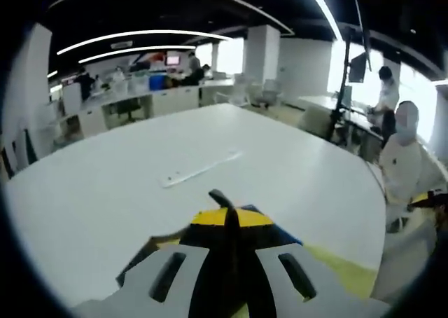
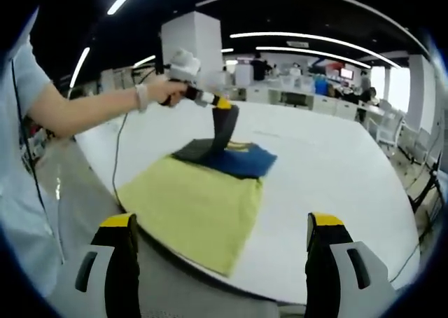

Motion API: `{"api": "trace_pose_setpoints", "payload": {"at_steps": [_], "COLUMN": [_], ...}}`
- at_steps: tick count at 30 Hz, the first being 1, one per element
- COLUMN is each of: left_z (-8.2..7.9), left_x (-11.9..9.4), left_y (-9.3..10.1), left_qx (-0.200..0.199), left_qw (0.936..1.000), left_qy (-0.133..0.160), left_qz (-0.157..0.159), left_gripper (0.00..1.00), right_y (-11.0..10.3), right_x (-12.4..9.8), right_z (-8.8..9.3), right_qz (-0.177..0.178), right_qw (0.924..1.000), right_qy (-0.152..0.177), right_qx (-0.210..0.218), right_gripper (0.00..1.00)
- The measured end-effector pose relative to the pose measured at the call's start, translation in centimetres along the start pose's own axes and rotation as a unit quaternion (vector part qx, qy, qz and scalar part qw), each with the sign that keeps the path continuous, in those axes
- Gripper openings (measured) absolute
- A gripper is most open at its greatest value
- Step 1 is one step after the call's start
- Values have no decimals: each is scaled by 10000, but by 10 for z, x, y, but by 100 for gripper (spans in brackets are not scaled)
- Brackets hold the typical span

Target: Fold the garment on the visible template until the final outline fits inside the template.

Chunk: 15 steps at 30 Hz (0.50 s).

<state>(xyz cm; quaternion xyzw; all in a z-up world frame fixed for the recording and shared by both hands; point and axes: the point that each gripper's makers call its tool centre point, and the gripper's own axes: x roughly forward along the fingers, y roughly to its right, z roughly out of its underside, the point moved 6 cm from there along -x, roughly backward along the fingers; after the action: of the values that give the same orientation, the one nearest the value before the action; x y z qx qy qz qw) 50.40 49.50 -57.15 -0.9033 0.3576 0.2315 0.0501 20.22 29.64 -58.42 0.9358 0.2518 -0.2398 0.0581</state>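
fold mid-way | dark garment (image 2: pixel 227 153) on far end of yellow template (image 2: pixel 196 206), one edge lifted | left gripper (image 2: pixel 222 105) clamped on garment | right gripper (image 2: pixel 220 251) jaws apart, holding nothing, near template's close edge | final fold and fit check left

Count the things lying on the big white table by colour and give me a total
Yellow: 1, the yellow cloth
Blue: 1, the blue cloth
Dark: 1, the dark garment, lifted by the left gripper
White: 1, the white strip
Total: 4
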Motion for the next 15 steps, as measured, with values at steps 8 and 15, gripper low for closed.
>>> {"api": "trace_pose_setpoints", "payload": {"at_steps": [8,15], "left_z": [11,19], "left_x": [12,22], "left_y": [1,5], "left_qx": [-60,-96], "left_qw": [9999,9997], "left_qy": [-108,-192], "left_qz": [28,63], "left_gripper": [0,0], "right_y": [0,1], "right_x": [1,2], "right_z": [2,3], "right_qz": [15,28], "right_qw": [10000,10000], "right_qy": [-49,-63], "right_qx": [27,53], "right_gripper": [100,100]}}
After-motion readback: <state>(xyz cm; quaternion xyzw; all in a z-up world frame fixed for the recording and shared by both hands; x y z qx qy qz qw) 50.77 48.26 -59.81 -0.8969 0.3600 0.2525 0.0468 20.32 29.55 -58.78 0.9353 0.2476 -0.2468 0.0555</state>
